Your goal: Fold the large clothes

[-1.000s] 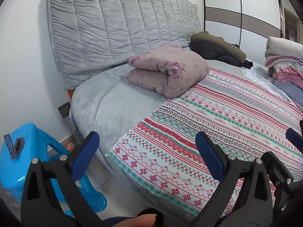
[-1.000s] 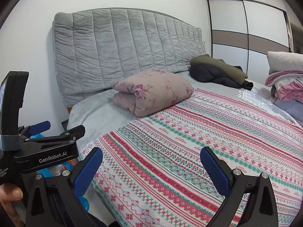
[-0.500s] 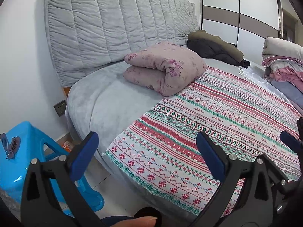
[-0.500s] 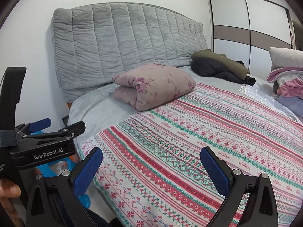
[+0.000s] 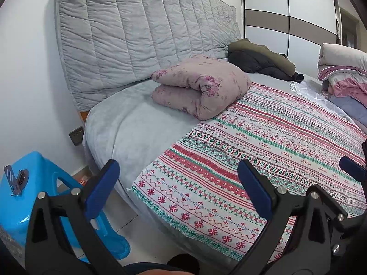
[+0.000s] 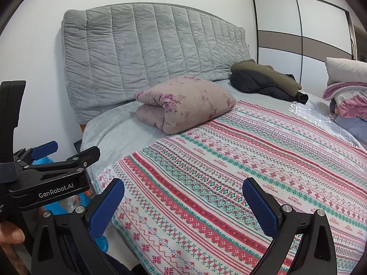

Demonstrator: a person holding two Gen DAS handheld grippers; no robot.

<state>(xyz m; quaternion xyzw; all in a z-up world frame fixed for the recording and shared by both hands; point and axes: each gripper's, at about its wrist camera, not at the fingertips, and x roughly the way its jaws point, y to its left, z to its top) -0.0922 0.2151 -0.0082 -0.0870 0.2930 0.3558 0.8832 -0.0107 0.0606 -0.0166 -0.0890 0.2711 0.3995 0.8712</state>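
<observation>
Left wrist view: the patterned sheet (image 5: 263, 151) runs out of frame at right and is covered along its near edge by the left gripper (image 5: 179, 183). Right gripper (image 5: 351, 171) shows only one blue pad at the right edge; its spread cannot be read here. Stool (image 5: 29, 190) is cut by the left edge, its lower part behind a finger. The small dark object on the stool is too small to identify.

Right wrist view: the stack of bedding (image 6: 346, 94) is cut off at right. The wardrobe (image 6: 298, 29) loses its top and right side to the lens rim. The sheet's near corner is hidden behind the right gripper's fingers.
</observation>
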